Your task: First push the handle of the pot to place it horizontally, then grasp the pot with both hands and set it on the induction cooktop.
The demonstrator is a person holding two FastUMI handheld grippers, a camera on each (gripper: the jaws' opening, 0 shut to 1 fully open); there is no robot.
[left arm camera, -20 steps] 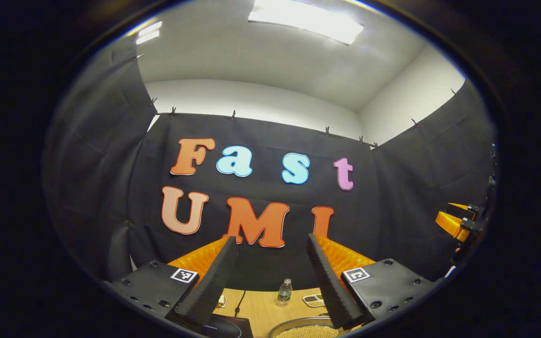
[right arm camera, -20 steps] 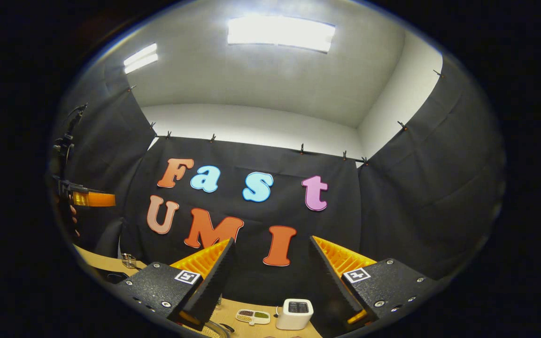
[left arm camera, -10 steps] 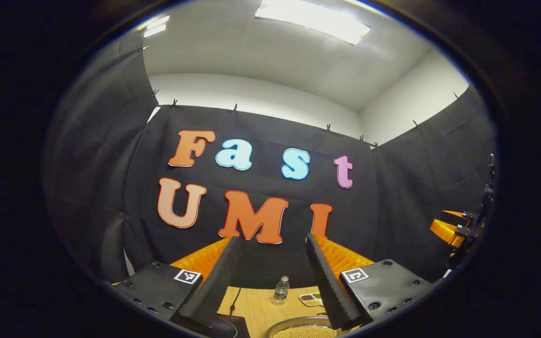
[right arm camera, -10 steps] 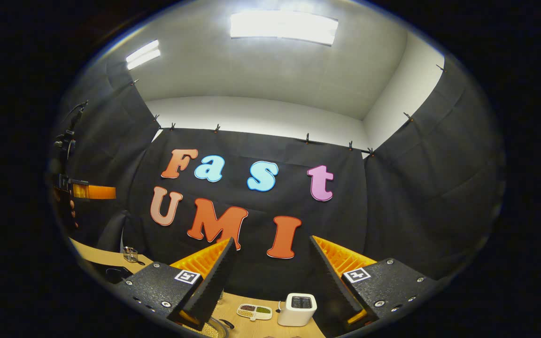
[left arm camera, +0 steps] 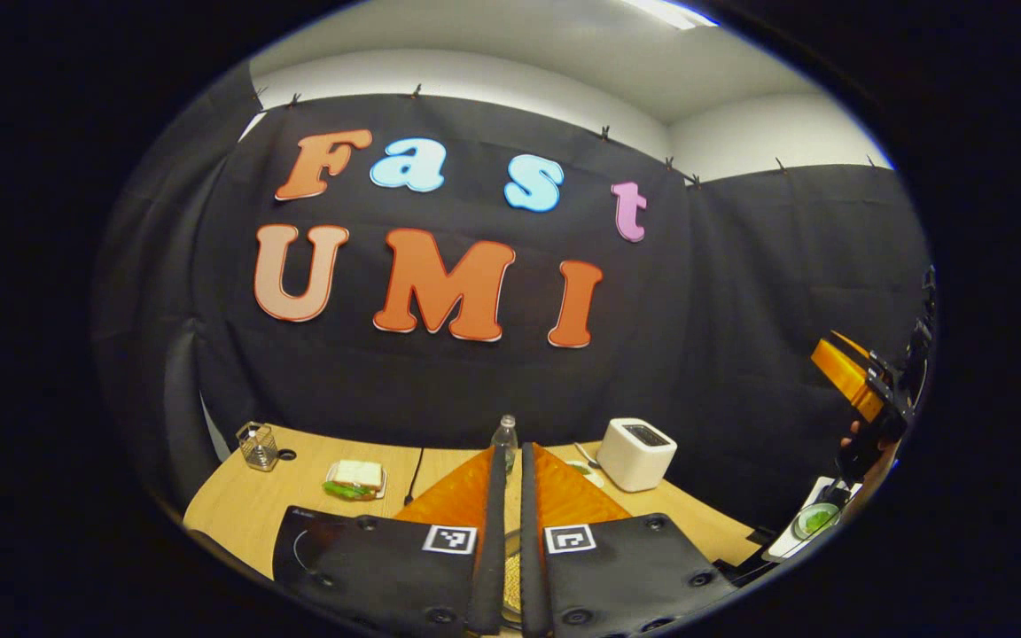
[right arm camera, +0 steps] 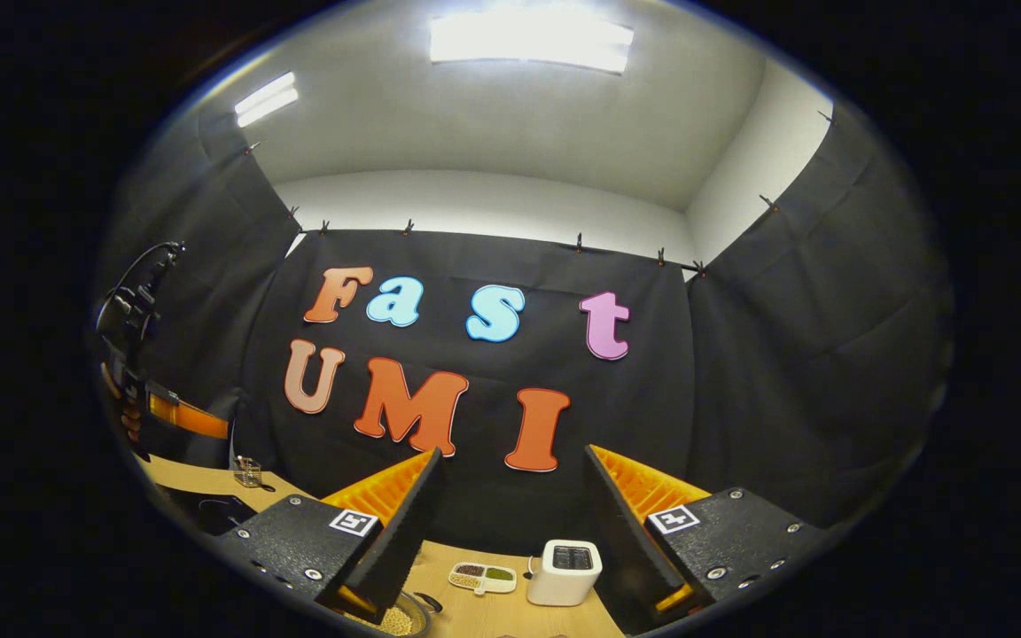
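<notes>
Right claw (right arm camera: 510,532) gapes above toaster (right arm camera: 565,572) and pot (right arm camera: 395,618)

Recording booth: black cloth walls (right arm camera: 785,354), wooden table (left arm camera: 253,501), toaster (left arm camera: 635,453).

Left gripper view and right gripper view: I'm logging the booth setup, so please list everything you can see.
table: 1, light wood, foreground
toaster: 1, white, table right
water bottle: 1, clear, table back
wire cup: 1, metal, table left
sandwich plate: 1, white with green, left of centre
induction cooktop: 1, black, near left
divided dish: 1, white, beside toaster
pot: 1, metal, holding beige grains, bottom edge
left gripper: 1, orange-black, shut
right gripper: 1, orange-black, open
</notes>
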